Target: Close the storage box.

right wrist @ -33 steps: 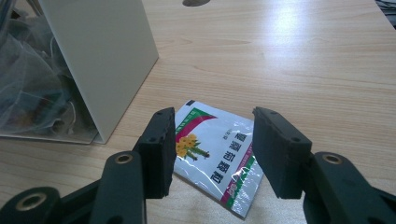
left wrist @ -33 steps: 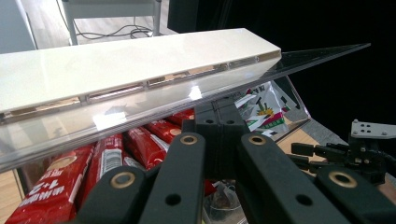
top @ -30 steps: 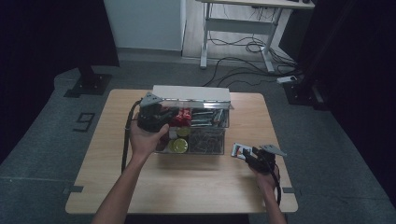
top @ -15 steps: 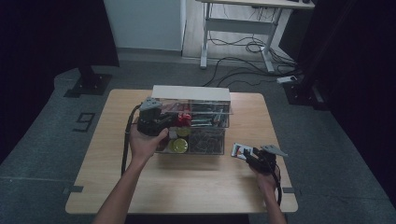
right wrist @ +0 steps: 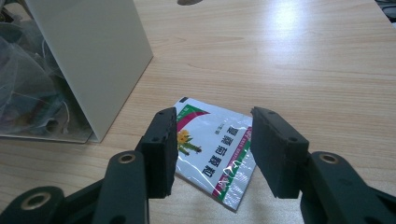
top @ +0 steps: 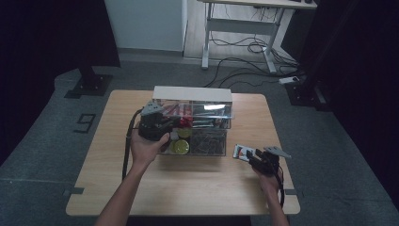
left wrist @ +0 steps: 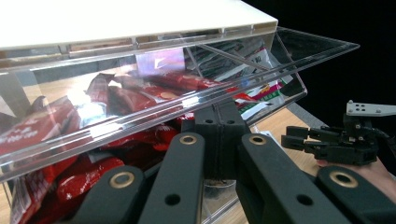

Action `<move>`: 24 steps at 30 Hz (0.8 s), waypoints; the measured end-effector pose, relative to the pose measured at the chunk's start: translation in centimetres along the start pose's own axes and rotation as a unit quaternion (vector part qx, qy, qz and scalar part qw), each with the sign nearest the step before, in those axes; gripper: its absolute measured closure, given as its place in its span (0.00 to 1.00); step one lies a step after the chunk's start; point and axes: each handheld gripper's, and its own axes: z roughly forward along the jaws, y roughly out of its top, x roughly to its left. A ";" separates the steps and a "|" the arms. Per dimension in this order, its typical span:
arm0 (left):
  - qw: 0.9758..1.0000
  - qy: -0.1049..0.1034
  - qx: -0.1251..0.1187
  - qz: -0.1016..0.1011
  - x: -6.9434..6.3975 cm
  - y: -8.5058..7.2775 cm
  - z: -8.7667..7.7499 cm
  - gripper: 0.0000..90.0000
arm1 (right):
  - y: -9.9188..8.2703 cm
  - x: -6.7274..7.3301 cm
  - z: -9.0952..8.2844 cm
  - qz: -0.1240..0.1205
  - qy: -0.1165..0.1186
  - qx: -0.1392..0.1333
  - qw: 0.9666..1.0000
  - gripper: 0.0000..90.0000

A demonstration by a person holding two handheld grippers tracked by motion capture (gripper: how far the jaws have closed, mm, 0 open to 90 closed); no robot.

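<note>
Hovering: right gripper [right wrist: 212, 151] jaws spread above flat white sachet with green-magenta print [right wrist: 212, 149] | left gripper [left wrist: 219, 130] clenched against clear acrylic lid [left wrist: 140, 116] of compartment box [top: 207, 146]

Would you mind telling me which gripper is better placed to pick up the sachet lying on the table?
The right gripper: its open jaws sit either side of the sachet, just above it. The left gripper is shut and busy at the clear lid of the organiser box.

Print on sachet [right wrist: 212, 156] unreadable; clear lid [left wrist: 154, 119] hides what left hand-held gripper [left wrist: 218, 122] pinches.
</note>
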 end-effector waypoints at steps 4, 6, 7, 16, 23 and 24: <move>1.000 -0.002 0.000 0.000 -0.1 -0.2 -0.1 1.00 | -0.1 0.0 0.1 0.002 0.000 0.001 1.000 0.56; 1.000 -0.003 0.002 0.001 -0.2 -0.2 -0.2 1.00 | -0.1 0.0 0.1 0.001 0.000 0.001 1.000 0.56; 1.000 -0.002 0.003 0.003 -0.2 -0.2 -0.2 1.00 | -0.1 0.0 0.1 0.001 0.000 0.001 1.000 0.56; 1.000 -0.007 0.007 -0.003 0.0 -0.8 -0.2 1.00 | -0.1 -0.1 0.1 0.003 0.000 0.003 1.000 0.56; 1.000 -0.010 0.009 -0.005 -0.1 -1.3 -0.1 1.00 | -0.1 -0.1 0.2 0.003 0.000 0.003 1.000 0.56; 1.000 -0.010 0.009 -0.005 -0.1 -1.3 -0.1 1.00 | -0.1 -0.1 0.2 0.003 0.000 0.003 1.000 0.56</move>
